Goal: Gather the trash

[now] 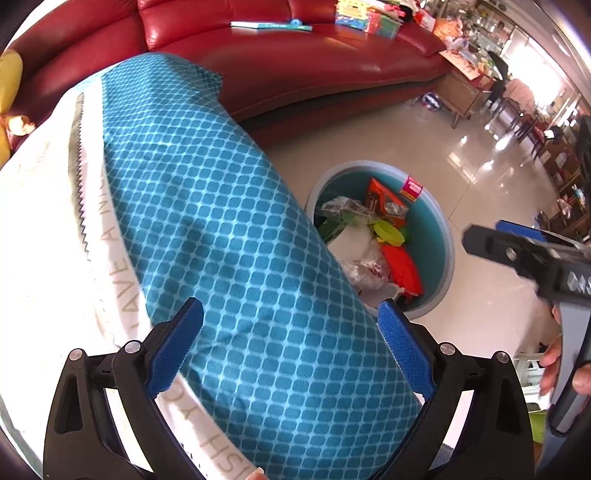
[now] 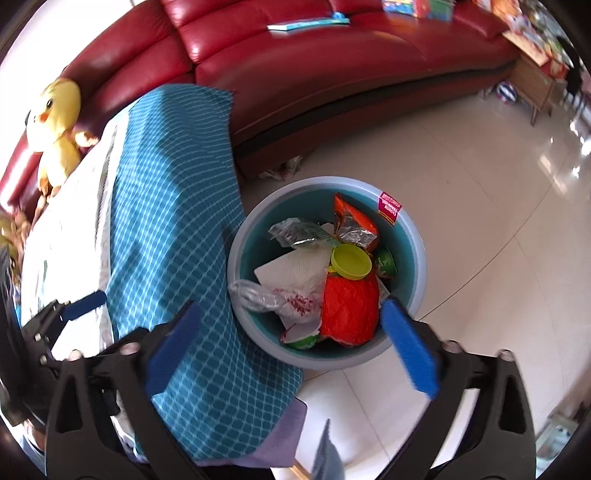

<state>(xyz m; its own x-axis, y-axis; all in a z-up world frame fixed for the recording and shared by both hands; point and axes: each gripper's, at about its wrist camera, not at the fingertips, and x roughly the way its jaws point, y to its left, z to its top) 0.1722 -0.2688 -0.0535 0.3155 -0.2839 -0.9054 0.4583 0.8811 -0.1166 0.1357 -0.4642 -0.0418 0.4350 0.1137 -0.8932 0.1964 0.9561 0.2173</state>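
Observation:
A round grey-blue trash bin (image 2: 415,288) stands on the floor beside a table draped with a teal-patterned cloth (image 2: 177,221). It holds several pieces of trash: an orange wrapper (image 2: 349,306), a yellow lid (image 2: 351,261), a white napkin (image 2: 295,271), a clear plastic bag (image 2: 258,295). My right gripper (image 2: 291,345) is open and empty, above the bin's near rim. My left gripper (image 1: 291,347) is open and empty over the cloth (image 1: 221,221); the bin (image 1: 441,221) lies ahead to its right. The right gripper also shows in the left wrist view (image 1: 480,240).
A red leather sofa (image 2: 332,74) runs behind the bin, with a book (image 2: 306,23) and boxes on it. A yellow duck plush (image 2: 59,122) sits at the left. Glossy tiled floor (image 2: 480,184) extends right toward wooden furniture (image 1: 465,92).

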